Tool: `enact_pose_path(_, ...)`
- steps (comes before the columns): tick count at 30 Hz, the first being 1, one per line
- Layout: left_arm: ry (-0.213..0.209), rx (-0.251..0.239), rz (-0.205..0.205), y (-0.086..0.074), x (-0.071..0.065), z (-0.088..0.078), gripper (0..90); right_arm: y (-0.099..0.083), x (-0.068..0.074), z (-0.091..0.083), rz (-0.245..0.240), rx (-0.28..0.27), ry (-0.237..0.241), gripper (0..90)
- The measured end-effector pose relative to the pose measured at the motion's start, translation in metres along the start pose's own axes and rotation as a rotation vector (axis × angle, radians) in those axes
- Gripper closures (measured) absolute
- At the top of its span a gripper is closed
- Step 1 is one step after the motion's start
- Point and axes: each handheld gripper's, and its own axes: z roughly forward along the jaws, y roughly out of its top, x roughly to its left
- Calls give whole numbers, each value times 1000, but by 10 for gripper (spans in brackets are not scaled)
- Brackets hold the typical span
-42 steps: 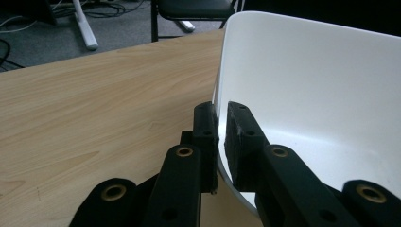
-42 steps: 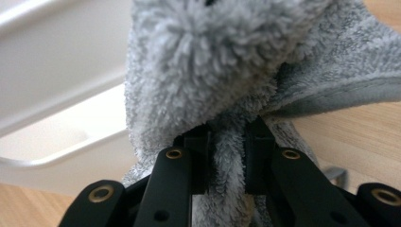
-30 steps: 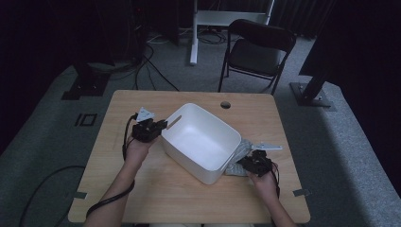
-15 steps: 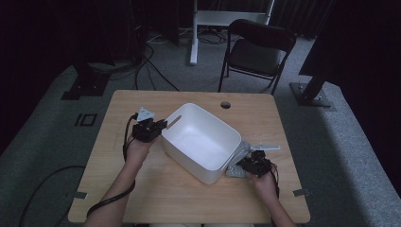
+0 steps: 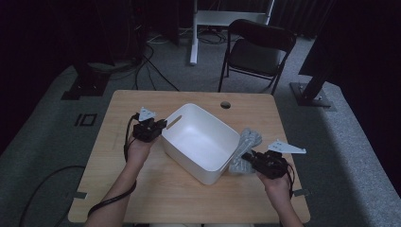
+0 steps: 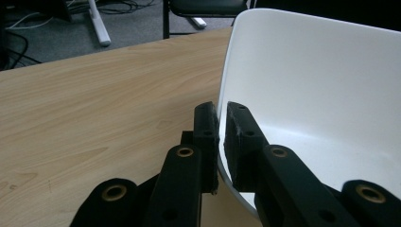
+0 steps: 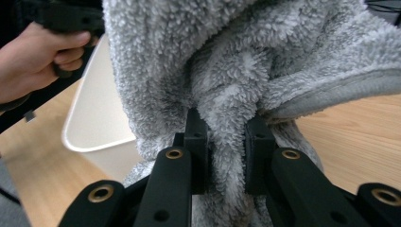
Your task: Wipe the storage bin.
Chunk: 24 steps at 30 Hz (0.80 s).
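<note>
- While my left gripper (image 6: pixel 221 127) sits near the bench's (image 5: pixel 142 208) left edge, its jaws are clenched on the rim of the white bin (image 5: pixel 201 142), one jaw outside the wall and one inside, with only the thin plastic between them.
- My right gripper (image 7: pixel 226 137) has its jaws clamped on a bunched fold of the grey fleece cloth (image 7: pixel 236 71); the pile squeezes up between the two pads.
- In the high view that right gripper (image 5: pixel 247 158) is near the bench's right edge, just beside the bin's right wall, and the cloth (image 5: pixel 246 147) hangs from it in a crumpled bundle.
- The cloth is pale grey, thick and fluffy, with a smoother hemmed edge showing at the right of the right gripper view.
- Its long axis runs roughly from the bench's near edge toward the far edge, along the bin's right wall; whether its lower end touches the bench I cannot tell.
- The bin is rectangular with rounded corners and a handle slot (image 5: pixel 174 122) in its left end wall. It stands askew mid-bench, its long axis running from the far left corner toward the near right.
</note>
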Motion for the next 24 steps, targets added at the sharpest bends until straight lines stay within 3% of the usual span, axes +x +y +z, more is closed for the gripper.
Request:
enact_pose_path(3,-7,0,-2,0,1,0,833,-2,7,10,-29,27,3,762)
enact_pose_path(6,-18,-2,-1,0,2,0,833,-6,9,19,-28,40,4,763)
enact_pose_path(16,-27,0,-6,0,3,0,833,-9,13,22,-62,34,-38,767)
enact_pose_path(24,-30,-2,-5,0,3,0,833,-14,10,24,-50,34,-32,768)
